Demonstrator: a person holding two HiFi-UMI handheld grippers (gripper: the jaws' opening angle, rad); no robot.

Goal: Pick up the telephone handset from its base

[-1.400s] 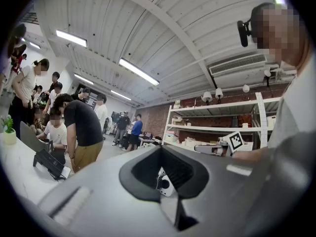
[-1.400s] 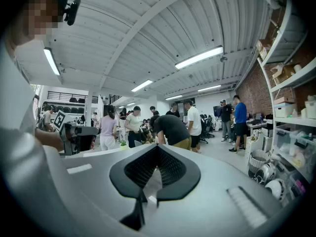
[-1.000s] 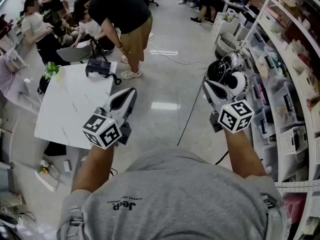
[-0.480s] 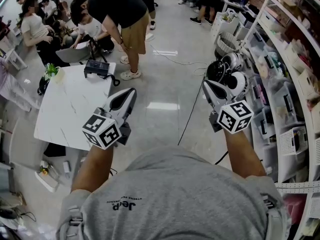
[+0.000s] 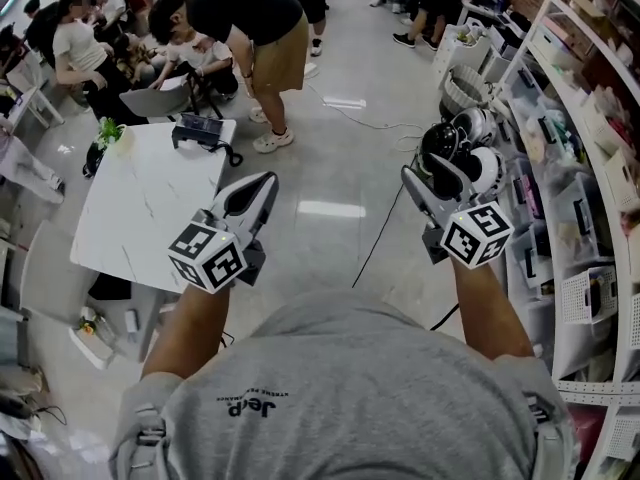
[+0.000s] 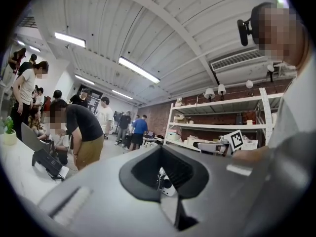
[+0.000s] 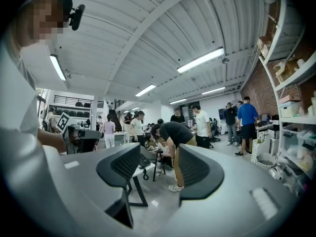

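Task looks barely begun: black desk telephone (image 5: 200,131), seemingly undisturbed, sits on white marble-topped table (image 5: 140,218), upper left in head view, well apart from both grippers. Left gripper (image 5: 262,180) pressed together, empty; right gripper (image 5: 425,176): jaws have just been opening, spread on nothing

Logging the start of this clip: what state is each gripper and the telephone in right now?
left gripper, shut, empty.
right gripper, open, jaws have just been opening, nothing between them.
telephone, on the table, handset apparently down on its base, untouched.
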